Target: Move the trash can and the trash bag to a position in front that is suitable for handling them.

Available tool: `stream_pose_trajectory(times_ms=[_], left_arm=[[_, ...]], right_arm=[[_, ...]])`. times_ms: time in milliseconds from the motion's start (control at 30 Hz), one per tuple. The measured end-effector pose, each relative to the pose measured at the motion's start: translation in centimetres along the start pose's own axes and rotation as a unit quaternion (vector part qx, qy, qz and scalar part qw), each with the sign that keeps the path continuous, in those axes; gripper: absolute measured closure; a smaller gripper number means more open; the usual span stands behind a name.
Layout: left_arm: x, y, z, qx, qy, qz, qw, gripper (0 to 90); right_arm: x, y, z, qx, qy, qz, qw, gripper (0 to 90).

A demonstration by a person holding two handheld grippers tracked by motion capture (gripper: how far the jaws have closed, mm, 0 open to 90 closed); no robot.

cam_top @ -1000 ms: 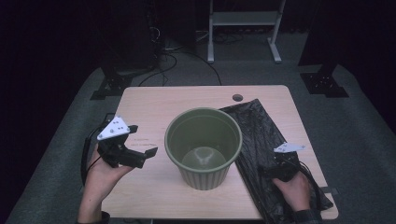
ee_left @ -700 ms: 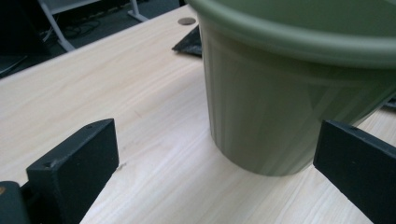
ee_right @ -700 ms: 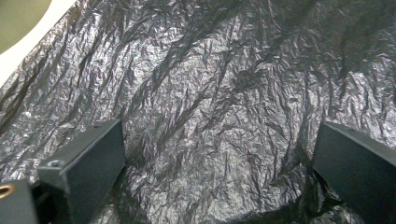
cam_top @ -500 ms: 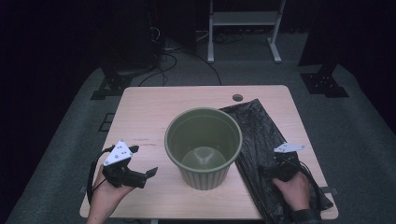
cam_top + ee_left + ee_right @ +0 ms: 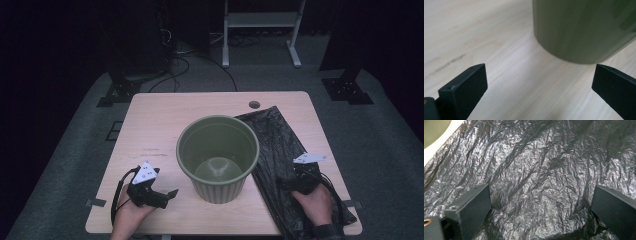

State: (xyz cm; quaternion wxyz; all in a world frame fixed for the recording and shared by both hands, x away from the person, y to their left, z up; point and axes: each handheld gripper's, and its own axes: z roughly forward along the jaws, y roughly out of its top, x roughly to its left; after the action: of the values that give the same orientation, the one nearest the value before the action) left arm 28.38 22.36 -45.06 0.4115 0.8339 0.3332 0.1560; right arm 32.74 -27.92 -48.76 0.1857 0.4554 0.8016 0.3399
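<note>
An empty olive-green plastic pot (image 5: 218, 156) stands upright in the middle of the wooden table (image 5: 165, 115). A crumpled black plastic bag (image 5: 274, 140) lies flat to its right. My left gripper (image 5: 167, 195) rests low near the front left edge and points right at the pot's base (image 5: 579, 30); its jaws are wide open with bare wood between them. My right gripper (image 5: 286, 183) sits on the bag at the front right. In the right gripper view, my right gripper (image 5: 541, 202) is open over the bag (image 5: 544, 165), with nothing held.
A small round cable hole (image 5: 254, 104) is in the table's far edge. Beyond the table are dark floor, cables and a white metal stand (image 5: 260, 20). Bare wood lies left of and behind the pot. A sliver of the pot (image 5: 434, 128) shows at the right gripper view's top left.
My left gripper has moved toward the near edge and slightly right, dropping lower and facing the pot's base. The right gripper, pot and bag have stayed put.
</note>
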Motion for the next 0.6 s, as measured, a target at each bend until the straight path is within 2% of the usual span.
stream_pose_trajectory(times_ms=[100, 267, 500, 600], left_arm=[[0.2, -0.9, 0.9, 0.015, 0.008, -0.002, 0.9999, 0.0], [0.3, -1.7, 1.8, 0.031, 0.009, -0.009, 0.9994, 0.0], [0.4, -2.2, 2.5, 0.053, 0.012, -0.005, 0.9985, 0.0], [0.4, -2.2, 2.6, 0.054, 0.014, -0.005, 0.9984, 0.0]], right_arm=[[0.0, 0.0, 0.0, 0.0, 0.0, 0.0, 1.0, 1.7], [0.0, 0.0, 0.0, 0.0, 0.0, 0.0, 1.0, 1.7], [0.0, 0.0, 0.0, 0.0, 0.0, 0.0, 1.0, 1.7], [0.0, 0.0, 0.0, 0.0, 0.0, 0.0, 1.0, 1.7]])
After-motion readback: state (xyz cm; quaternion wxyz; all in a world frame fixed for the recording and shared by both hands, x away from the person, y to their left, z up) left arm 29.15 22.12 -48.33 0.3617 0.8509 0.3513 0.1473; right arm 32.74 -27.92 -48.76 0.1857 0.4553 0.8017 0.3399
